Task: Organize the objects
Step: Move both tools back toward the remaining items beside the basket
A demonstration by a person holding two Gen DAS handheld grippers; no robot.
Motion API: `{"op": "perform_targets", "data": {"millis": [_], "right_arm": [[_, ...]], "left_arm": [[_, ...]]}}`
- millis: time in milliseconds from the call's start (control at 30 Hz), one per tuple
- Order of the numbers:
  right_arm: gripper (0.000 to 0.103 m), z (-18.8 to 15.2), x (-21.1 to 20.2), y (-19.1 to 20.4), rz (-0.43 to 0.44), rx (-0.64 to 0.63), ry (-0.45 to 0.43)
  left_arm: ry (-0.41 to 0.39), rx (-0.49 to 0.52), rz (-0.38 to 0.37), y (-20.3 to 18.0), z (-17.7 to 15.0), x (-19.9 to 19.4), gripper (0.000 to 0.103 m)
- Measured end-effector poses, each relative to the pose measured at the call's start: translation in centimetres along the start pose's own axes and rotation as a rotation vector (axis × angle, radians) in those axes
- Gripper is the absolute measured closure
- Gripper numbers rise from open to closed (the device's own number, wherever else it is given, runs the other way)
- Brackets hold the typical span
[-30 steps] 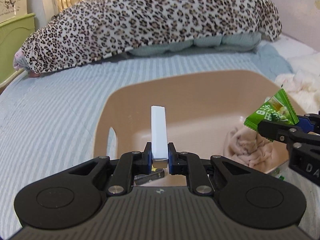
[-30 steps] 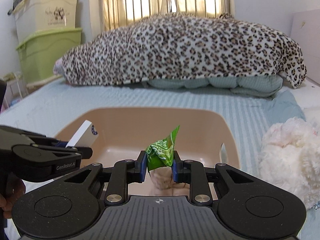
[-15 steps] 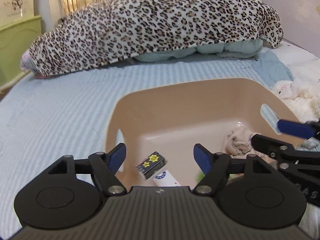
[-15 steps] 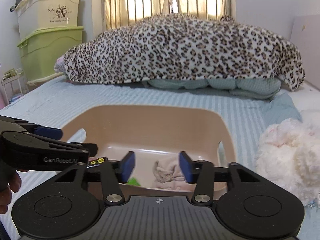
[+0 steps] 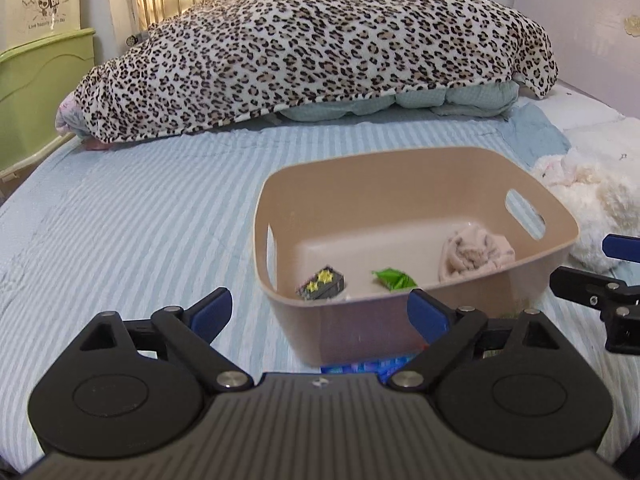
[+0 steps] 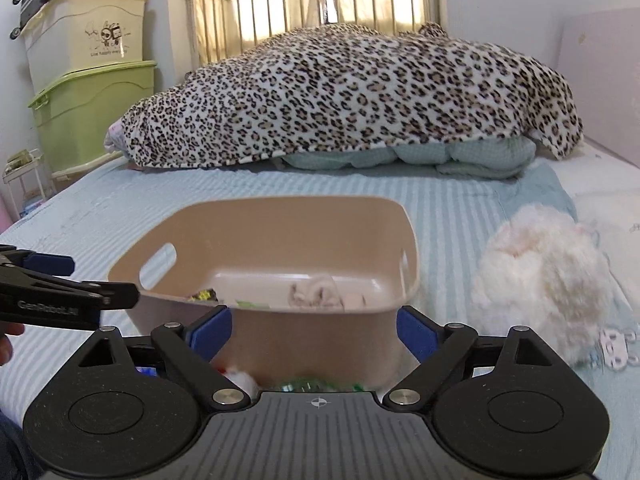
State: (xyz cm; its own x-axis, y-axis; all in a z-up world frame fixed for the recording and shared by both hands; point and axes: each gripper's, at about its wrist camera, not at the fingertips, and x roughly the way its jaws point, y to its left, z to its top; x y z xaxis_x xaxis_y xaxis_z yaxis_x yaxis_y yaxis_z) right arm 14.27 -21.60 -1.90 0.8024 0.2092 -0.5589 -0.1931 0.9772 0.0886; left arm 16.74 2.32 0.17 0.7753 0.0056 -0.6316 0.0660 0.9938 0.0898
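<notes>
A tan plastic basket stands on the striped bed; it also shows in the right wrist view. Inside lie a small black box with yellow stars, a green snack packet and a pink cloth. My left gripper is open and empty, in front of the basket's near wall. My right gripper is open and empty, also before the basket; its fingers show at the left view's right edge. Small items lie on the bed under the grippers, mostly hidden.
A leopard-print blanket is heaped across the far side of the bed. A fluffy white plush lies right of the basket. Green and cream storage boxes stand left of the bed. A blue patterned packet lies before the basket.
Both grippers opened and dropped their loads, the white box and the green packet, into the basket. Both then pulled back toward me, away from the basket.
</notes>
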Motion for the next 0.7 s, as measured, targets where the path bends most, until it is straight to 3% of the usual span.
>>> {"op": "perform_targets", "data": {"millis": [267, 467, 700], "right_arm": [[0.012, -3.1, 1.6, -1.7, -0.033, 0.011, 0.099], [0.012, -5.0, 2.8, -1.6, -0.039, 0.0, 0.152], [0.012, -6.3, 4.0, -1.1, -0.041, -0.033, 0.193]], "left_arm": [[0.083, 0.029, -0.01, -0.7, -2.9, 1.4, 0.008], [0.16, 0.013, -0.058, -1.3, -4.8, 2.9, 0.008], [0.183, 0.017, -0.089, -2.3, -5.5, 4.0, 0.008]]}}
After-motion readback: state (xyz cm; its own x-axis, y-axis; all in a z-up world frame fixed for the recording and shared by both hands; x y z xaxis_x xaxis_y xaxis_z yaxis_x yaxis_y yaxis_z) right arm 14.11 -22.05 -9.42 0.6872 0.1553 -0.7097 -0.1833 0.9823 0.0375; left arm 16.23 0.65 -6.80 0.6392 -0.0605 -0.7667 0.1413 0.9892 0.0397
